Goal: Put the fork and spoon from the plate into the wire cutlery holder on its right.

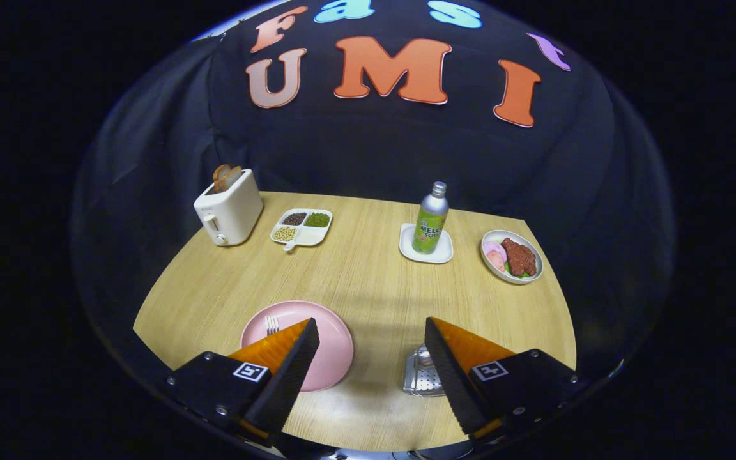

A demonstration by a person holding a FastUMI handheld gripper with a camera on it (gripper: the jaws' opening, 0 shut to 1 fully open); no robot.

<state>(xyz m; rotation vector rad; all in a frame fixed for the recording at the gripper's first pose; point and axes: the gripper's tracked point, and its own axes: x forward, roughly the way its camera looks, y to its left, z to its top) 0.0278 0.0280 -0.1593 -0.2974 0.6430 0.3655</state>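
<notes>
Fork (271, 324): pale tines showing on the pink plate (336, 354), just ahead of the left finger's tip; its handle is covered by that finger, and whether a spoon lies alongside cannot be made out. Plate: round, smooth, matte pink, shallow-rimmed, its near-left part hidden under the left finger. Wire cutlery holder (420, 378): shiny metal, with a perforated surface visible, set on the table to the right of the plate and tucked against the inner edge of the right finger, which cuts off most of it; its full shape is hard to read. Gripper (373, 332): two wedge-shaped fingers with ribbed inner faces, spread wide, holding nothing, bare tabletop between them. Table (368, 281): light wood-grain top. Beyond the fingers, far left: boxy cream toaster (229, 207) with two browned slices standing in its slots; beside it a white divided dish (302, 228) with three lots of small beans, dark, green and pale. Beyond the right finger: slim metal bottle (430, 219) with a green label, upright on a white square coaster (426, 252); further right, a round white bowl-like plate (511, 256) of reddish meat, pink slices and some green.
</notes>
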